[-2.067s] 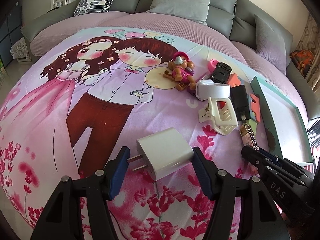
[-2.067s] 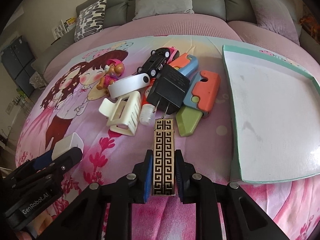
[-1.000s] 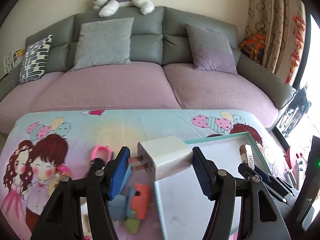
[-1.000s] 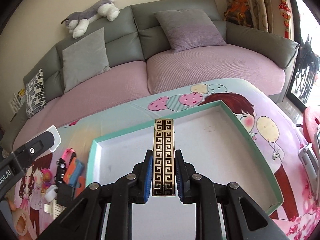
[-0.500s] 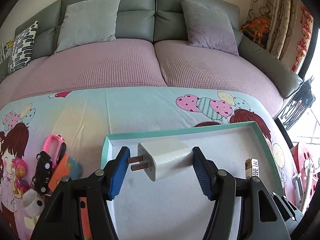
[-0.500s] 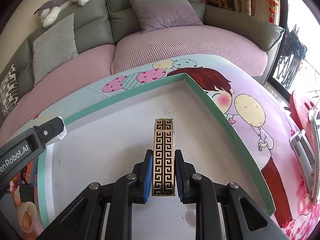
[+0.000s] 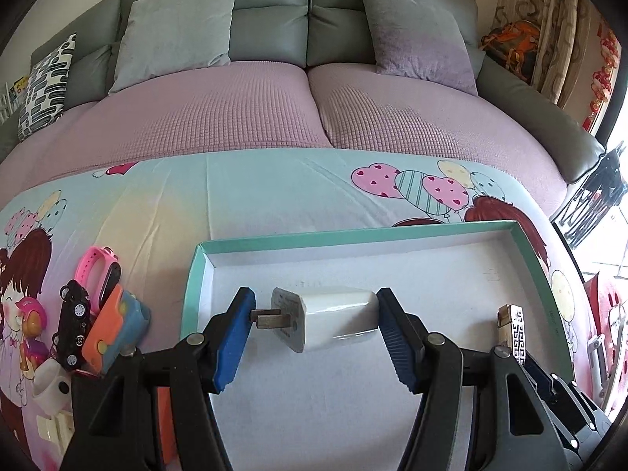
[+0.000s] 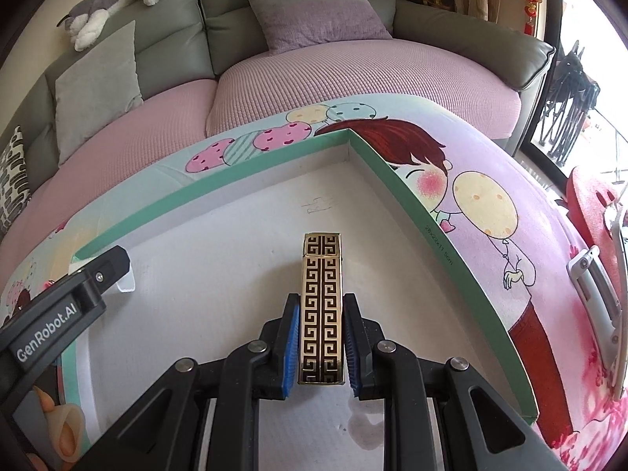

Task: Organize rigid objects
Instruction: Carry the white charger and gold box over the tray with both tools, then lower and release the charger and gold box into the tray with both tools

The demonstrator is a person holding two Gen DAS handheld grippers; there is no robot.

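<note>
Left gripper [image 7: 314,333] clamped on a white charger [image 7: 333,324], one blue pad against the prong tips at 9 o'clock, the other against the body's end at 3 o'clock, jaws fairly wide to span it. Charger held over the white floor of a teal-rimmed tray [image 7: 353,233], toward the tray's 9 o'clock side; whether touching the floor, cannot tell. Right gripper [image 8: 321,347] pinched narrow on a gold lighter [image 8: 321,306] (black key pattern on its face), pads on its two long sides, top end sticking out toward 12 o'clock over the tray floor. Same lighter visible at 3 o'clock in the left view, beside the charger but apart from it. Tray lying on a cartoon-print sheet [image 7: 274,192], a far corner at 12 o'clock in the right view. Outside the tray, at 9 o'clock in the left view, a cluster: pink band [image 7: 98,263], black toy car [image 7: 72,325], orange-and-blue case [image 7: 117,325]. Sofa [image 7: 306,110] with cushions across 12 o'clock.
</note>
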